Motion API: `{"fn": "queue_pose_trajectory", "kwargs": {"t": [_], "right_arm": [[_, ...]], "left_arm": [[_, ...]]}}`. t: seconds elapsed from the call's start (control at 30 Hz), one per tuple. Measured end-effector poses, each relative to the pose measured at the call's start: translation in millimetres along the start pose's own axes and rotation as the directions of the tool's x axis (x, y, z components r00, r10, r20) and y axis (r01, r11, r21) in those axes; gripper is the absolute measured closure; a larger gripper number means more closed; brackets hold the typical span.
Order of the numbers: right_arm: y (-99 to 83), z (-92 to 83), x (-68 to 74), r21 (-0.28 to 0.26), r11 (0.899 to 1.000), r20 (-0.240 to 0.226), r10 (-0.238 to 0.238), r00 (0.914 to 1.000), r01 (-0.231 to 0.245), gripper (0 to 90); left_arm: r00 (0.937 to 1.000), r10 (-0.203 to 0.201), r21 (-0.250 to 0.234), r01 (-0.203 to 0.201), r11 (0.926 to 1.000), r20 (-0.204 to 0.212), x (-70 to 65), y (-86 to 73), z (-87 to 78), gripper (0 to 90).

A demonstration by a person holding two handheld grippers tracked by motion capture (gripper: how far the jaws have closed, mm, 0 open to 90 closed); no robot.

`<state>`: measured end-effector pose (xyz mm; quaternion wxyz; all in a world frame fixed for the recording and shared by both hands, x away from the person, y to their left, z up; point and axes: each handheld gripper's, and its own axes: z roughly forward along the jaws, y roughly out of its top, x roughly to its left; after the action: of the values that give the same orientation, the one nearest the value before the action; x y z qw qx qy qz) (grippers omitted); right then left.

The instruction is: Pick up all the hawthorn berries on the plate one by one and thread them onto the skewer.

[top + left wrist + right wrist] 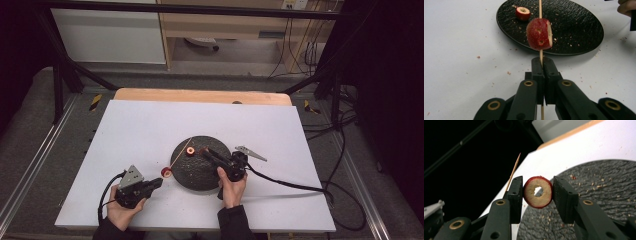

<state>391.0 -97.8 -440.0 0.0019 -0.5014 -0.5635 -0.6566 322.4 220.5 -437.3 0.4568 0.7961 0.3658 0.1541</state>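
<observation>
Right claw (537,192) clamped on fruit slice (538,192)

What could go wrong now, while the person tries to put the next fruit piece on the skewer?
1. The cored fruit ring is pinched only at its rim by the right gripper; it could slip or crack.
2. The skewer is thin, and the left gripper clamps it at its low end, so the tip may sway and miss the hole.
3. The fruit piece already on the skewer might slide down towards the jaws.
</observation>
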Motion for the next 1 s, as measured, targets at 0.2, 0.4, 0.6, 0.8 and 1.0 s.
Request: {"fn": "queue_pose_trajectory", "kwargs": {"t": [0.2, 0.4, 0.6, 0.8, 1.0], "right_arm": [[0.2, -0.2, 0.7, -0.051, 0.999, -0.008, 0.004, 1.0, -0.004, 61.8], [3.8, -0.8, 2.8, -0.104, 0.994, -0.022, 0.013, 0.9997, -0.016, 61.8], [9.0, -0.2, 2.6, -0.161, 0.987, -0.037, 0.018, 0.9992, -0.024, 61.9], [15.1, 1.3, 2.0, -0.191, 0.981, -0.041, 0.028, 0.9988, -0.035, 61.9], [21.6, 5.5, -1.2, -0.211, 0.976, -0.041, 0.044, 0.9982, -0.051, 61.8]], "left_arm": [[1.0, -0.004, -0.005, 0.004, 1.0, 0.002, -3.5, -0.6, 1.5, 88.4], [0.9999, -0.008, -0.02, 0.008, 0.9998, 0.007, -7.2, -0.5, 2.6, 88.3], [0.9999, -0.008, -0.023, 0.008, 0.9997, 0.01, -10.6, -1.4, 3.8, 88.3], [0.9998, -0.007, -0.029, 0.008, 0.9996, 0.018, -15.1, -0.9, 5.5, 88.3], [0.9997, -0.004, -0.028, 0.005, 0.9996, 0.022, -18.6, -0.4, 7.6, 88.3]]}}
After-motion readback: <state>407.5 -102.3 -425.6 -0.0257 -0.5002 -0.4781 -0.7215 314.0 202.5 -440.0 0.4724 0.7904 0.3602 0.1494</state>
